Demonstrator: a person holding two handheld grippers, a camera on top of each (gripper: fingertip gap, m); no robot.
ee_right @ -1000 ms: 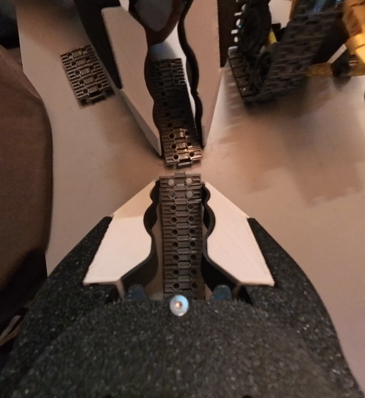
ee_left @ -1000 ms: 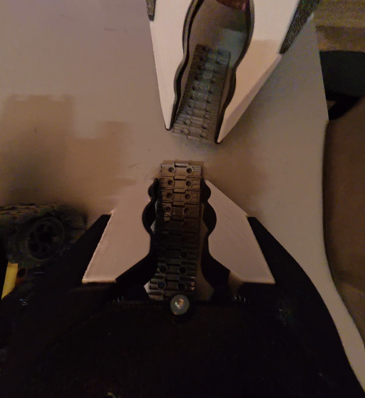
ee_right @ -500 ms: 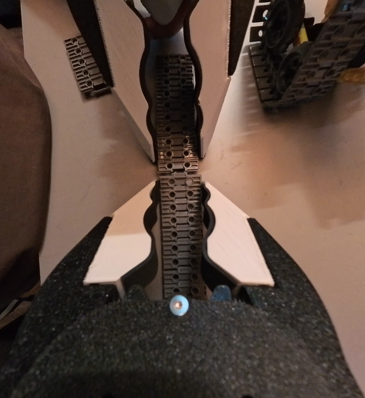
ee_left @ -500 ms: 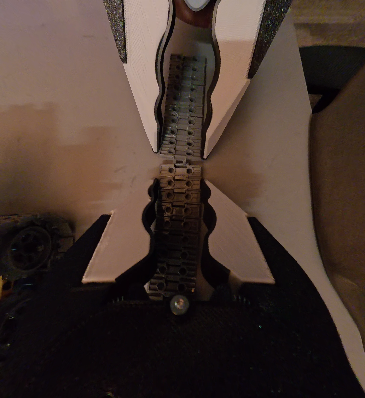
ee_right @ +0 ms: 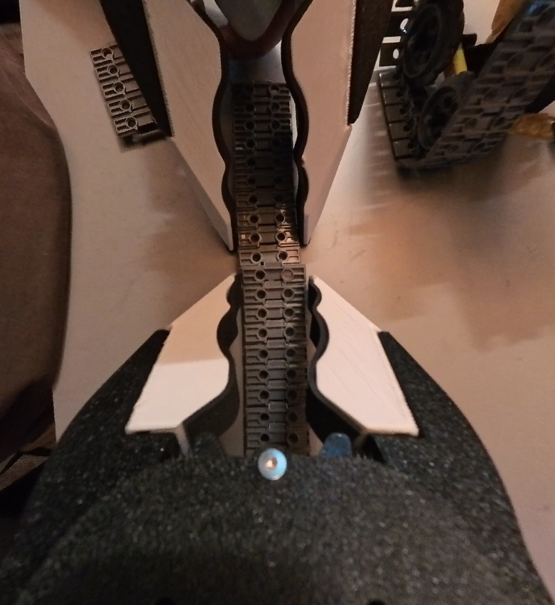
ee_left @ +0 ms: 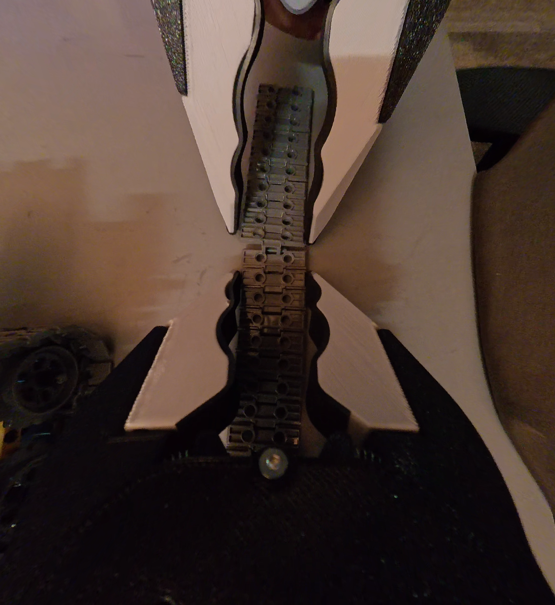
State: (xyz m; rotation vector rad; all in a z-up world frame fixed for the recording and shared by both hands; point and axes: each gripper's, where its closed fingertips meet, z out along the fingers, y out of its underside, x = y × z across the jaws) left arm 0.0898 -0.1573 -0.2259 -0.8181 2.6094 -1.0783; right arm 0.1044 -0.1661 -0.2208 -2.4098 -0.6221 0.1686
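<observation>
My left gripper [ee_left: 273, 273] is shut on a strip of grey toy track links [ee_left: 273, 327] that runs back between its fingers. My right gripper [ee_right: 273, 278] is shut on a second grey track strip [ee_right: 274, 343]. The two grippers face each other tip to tip above a white table [ee_left: 73, 163]. The end links of the two strips meet at the fingertips; in the left wrist view the right gripper's strip [ee_left: 277, 170] touches mine, and in the right wrist view the left gripper's strip [ee_right: 264, 170] overlaps mine.
A short loose track piece [ee_right: 120, 95] lies on the table at upper left of the right wrist view. A dark tracked toy vehicle with yellow parts [ee_right: 466, 98] stands at upper right; its wheel shows in the left wrist view [ee_left: 44, 376]. Brown upholstery [ee_left: 528, 294] borders the table edge. My two grippers' fingertips are within a few centimetres of each other.
The two grippers have come together from a small gap. The strip ends, apart a second ago, now meet and overlap at the fingertips.
</observation>
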